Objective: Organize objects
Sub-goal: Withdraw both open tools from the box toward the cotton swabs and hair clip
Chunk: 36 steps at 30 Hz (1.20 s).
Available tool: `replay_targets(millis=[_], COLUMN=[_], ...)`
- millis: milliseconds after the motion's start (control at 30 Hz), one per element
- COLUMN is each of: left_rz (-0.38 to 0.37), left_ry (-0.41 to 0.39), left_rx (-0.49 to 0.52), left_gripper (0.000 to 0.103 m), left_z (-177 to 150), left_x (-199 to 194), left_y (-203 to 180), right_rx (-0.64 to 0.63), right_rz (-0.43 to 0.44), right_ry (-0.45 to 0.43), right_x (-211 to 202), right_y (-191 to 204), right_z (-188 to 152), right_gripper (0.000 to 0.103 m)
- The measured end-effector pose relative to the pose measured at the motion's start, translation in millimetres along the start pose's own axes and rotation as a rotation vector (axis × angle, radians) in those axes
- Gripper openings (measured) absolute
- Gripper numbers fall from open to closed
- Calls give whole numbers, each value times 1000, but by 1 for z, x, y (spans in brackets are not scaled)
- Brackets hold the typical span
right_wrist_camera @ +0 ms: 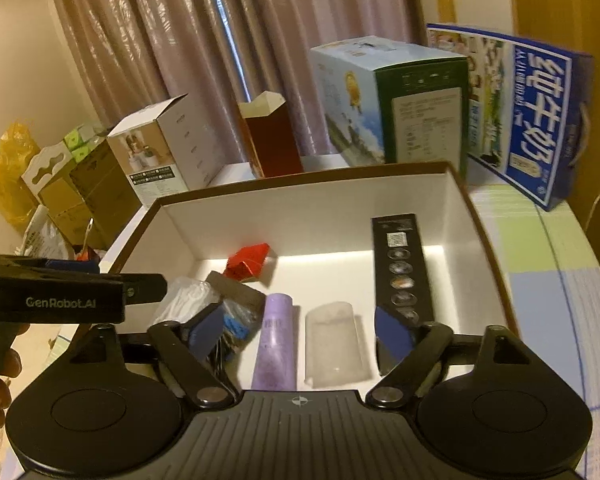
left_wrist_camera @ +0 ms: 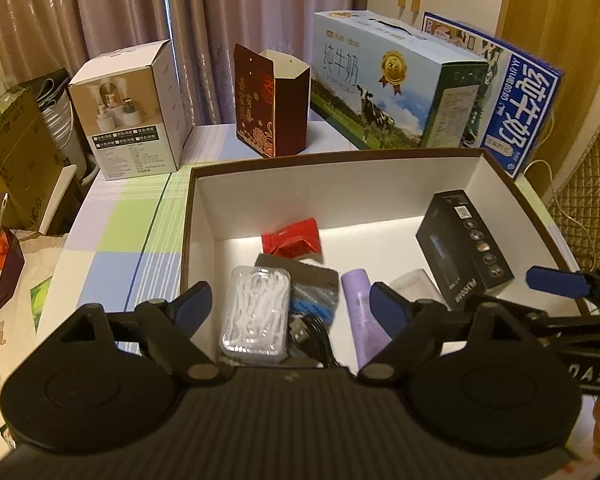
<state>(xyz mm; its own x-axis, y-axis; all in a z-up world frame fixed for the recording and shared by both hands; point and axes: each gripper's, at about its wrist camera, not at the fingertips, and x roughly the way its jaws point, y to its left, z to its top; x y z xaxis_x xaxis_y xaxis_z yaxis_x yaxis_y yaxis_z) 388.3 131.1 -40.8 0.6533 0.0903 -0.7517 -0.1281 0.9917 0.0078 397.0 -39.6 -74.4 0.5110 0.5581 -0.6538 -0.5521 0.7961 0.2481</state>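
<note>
A room in a home: mauve curtains (left_wrist_camera: 120, 12) fill the top of the frame, milk gift cartons (left_wrist_camera: 388, 80) stand upper right on a surface (left_wrist_camera: 112, 232) under a pastel checked cloth, and stacked cardboard boxes (left_wrist_camera: 16, 152) sit at left.

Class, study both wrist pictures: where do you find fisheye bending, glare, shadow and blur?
Left wrist view: the brown-rimmed box bows outward, dark corners frame the picture, a bright band lies along the box floor, and the black cable is smeared. Right wrist view: the curtain curves, the purple tube and clear container look soft, each casting a faint shadow.
</note>
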Motion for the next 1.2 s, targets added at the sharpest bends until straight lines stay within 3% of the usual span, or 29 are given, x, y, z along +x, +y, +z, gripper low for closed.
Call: replay_targets(millis=[467,1200], left_rz=[-34,-28], left_ry=[3,43], left_rx=[-68,-146], left_gripper=[85,85], left_z=[-39,-101], left_x=[-45,-94], left_y=[-18,-34], right_rx=[-36,2], right_rz=[-15,-6], right_ry=[-22,31], right_x=[-58,-114], right_y=[-2,-16], right_z=[-23,-63], right_gripper=[94,95])
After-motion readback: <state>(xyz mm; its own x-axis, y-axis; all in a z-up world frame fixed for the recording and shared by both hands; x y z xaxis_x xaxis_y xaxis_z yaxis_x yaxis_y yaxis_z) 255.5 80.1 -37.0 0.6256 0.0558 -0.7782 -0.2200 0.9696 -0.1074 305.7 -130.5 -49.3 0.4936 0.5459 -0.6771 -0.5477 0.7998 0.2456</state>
